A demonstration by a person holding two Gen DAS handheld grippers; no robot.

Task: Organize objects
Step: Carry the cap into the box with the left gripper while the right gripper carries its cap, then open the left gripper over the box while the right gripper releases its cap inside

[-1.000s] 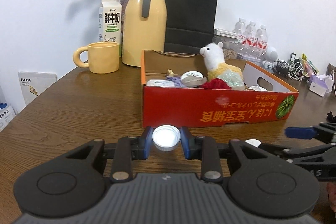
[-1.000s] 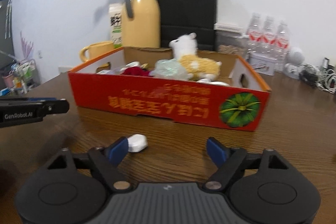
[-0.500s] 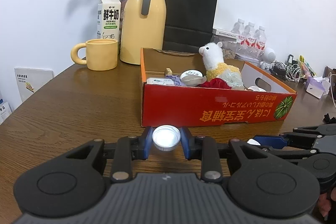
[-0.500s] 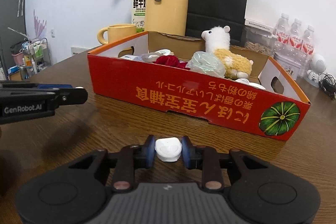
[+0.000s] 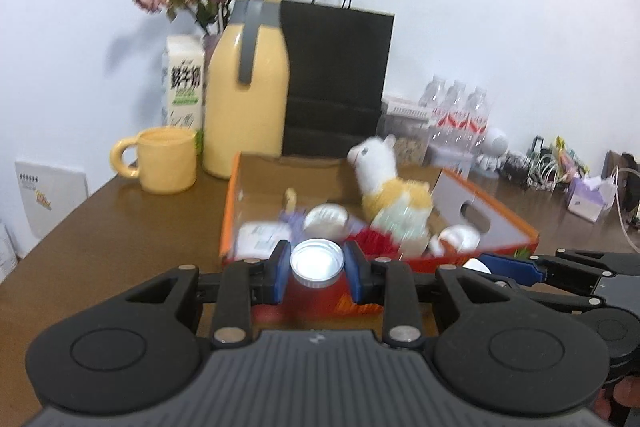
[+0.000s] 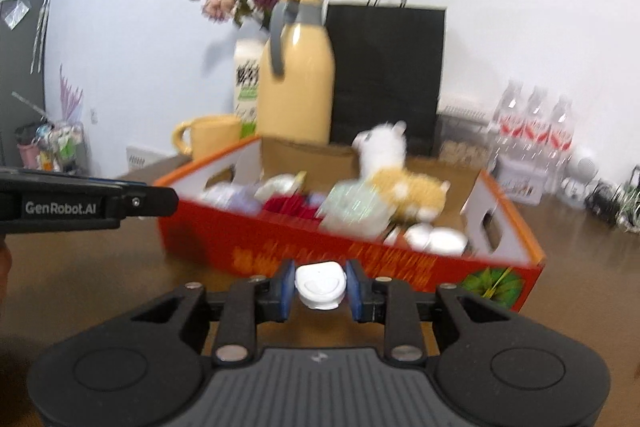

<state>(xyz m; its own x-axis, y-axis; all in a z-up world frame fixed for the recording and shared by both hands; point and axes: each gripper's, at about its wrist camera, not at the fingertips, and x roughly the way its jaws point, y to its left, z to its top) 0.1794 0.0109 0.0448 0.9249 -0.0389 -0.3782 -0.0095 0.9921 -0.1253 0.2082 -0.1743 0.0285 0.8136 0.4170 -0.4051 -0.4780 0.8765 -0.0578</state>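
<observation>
My left gripper (image 5: 317, 269) is shut on a round white cap (image 5: 317, 262) and holds it raised in front of the red cardboard box (image 5: 508, 227). My right gripper (image 6: 320, 285) is shut on a small white rounded case (image 6: 320, 283), raised before the same box (image 6: 360, 259). The box holds a plush alpaca (image 5: 392, 187), a red item, white tubs and packets. The right gripper's blue finger shows at the right of the left wrist view (image 5: 508, 265). The left gripper shows at the left of the right wrist view (image 6: 80, 205).
Behind the box stand a yellow mug (image 5: 166, 161), a yellow thermos (image 5: 250, 95), a milk carton (image 5: 184, 87), dried flowers and a black paper bag (image 5: 336, 83). Water bottles (image 5: 460, 115) and cables lie at the back right on the wooden table (image 5: 120, 223).
Both grippers have lifted up from the table with their items, so I look down into the box. The right gripper closed on the white case one second to half a second ago.
</observation>
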